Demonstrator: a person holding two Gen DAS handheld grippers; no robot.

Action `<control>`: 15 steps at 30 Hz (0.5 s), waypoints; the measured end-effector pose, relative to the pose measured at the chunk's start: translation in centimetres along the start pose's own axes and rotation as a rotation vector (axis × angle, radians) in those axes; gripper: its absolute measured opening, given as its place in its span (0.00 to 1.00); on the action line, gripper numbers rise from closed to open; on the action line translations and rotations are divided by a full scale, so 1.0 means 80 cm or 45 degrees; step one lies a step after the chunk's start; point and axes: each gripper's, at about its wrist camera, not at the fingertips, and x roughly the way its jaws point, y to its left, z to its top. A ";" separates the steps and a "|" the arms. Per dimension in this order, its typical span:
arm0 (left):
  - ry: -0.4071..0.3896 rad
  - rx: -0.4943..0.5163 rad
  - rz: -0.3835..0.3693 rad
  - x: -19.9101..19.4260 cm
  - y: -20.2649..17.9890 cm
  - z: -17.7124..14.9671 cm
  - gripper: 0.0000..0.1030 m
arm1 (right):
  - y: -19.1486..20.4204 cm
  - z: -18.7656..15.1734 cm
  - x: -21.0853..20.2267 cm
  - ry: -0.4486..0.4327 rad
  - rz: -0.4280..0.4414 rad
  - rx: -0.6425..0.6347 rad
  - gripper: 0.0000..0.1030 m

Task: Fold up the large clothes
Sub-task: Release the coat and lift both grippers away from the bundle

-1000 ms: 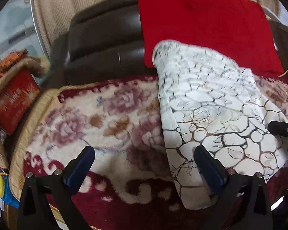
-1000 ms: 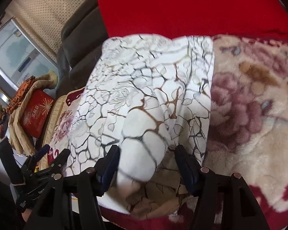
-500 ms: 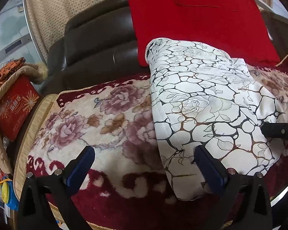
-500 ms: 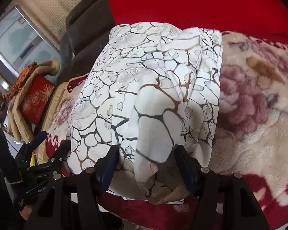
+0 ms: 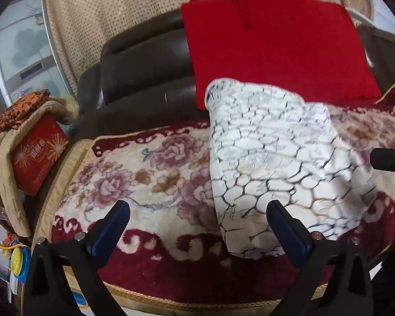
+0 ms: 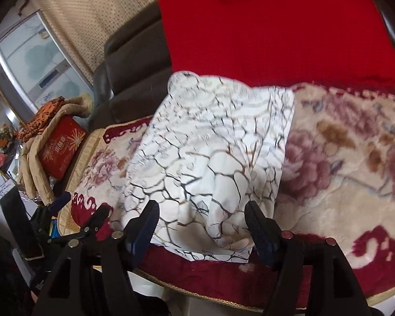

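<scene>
Motion blur smears the far half of the garment (image 5: pixel 271 158) in both views, so its folds and back edge are hard to read. It is a white cloth with a dark crackle print, lying folded on the floral blanket (image 5: pixel 144 173) that covers the sofa seat, its far end against the red cloth (image 5: pixel 271 50) on the sofa back. The left gripper (image 5: pixel 197 226) stands with fingers wide apart over the blanket and the garment's near left corner, gripping nothing. The right gripper (image 6: pixel 201 223) has its jaws opening; the garment's near edge shows between them, the pads clear of it. Only the right view shows the whole left gripper (image 6: pixel 81 212), low at left. The left view catches just a black tip of the right gripper (image 5: pixel 389 159), cut off by the frame. A red box (image 5: pixel 38 158) sits at far left under tan fabric
</scene>
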 end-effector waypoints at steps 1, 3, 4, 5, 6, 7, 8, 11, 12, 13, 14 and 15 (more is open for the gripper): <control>-0.017 -0.007 -0.001 -0.011 0.002 0.004 1.00 | 0.003 0.000 -0.009 -0.018 0.002 -0.003 0.69; -0.049 -0.027 -0.001 -0.030 0.006 0.011 1.00 | 0.007 0.002 -0.026 -0.045 0.009 -0.008 0.69; -0.062 -0.038 -0.007 -0.039 0.009 0.015 1.00 | 0.010 0.002 -0.035 -0.061 0.006 -0.014 0.69; -0.071 -0.047 -0.013 -0.046 0.011 0.018 1.00 | 0.013 0.002 -0.043 -0.079 0.001 -0.022 0.70; -0.084 -0.060 -0.017 -0.054 0.014 0.021 1.00 | 0.016 0.002 -0.052 -0.096 -0.004 -0.029 0.70; -0.102 -0.078 -0.019 -0.064 0.017 0.025 1.00 | 0.018 0.003 -0.060 -0.112 -0.008 -0.033 0.70; -0.119 -0.095 -0.021 -0.074 0.020 0.028 1.00 | 0.020 0.003 -0.069 -0.129 -0.010 -0.038 0.70; -0.176 -0.129 -0.001 -0.108 0.027 0.035 1.00 | 0.031 0.000 -0.095 -0.165 -0.009 -0.052 0.71; -0.190 -0.131 0.006 -0.116 0.029 0.037 1.00 | 0.034 -0.001 -0.104 -0.173 -0.012 -0.061 0.73; -0.206 -0.131 0.018 -0.127 0.030 0.038 1.00 | 0.039 -0.004 -0.113 -0.185 -0.017 -0.069 0.73; -0.220 -0.129 0.031 -0.136 0.032 0.039 1.00 | 0.043 -0.006 -0.122 -0.197 -0.022 -0.076 0.73; -0.237 -0.123 0.043 -0.146 0.032 0.040 1.00 | 0.046 -0.007 -0.130 -0.205 -0.024 -0.080 0.74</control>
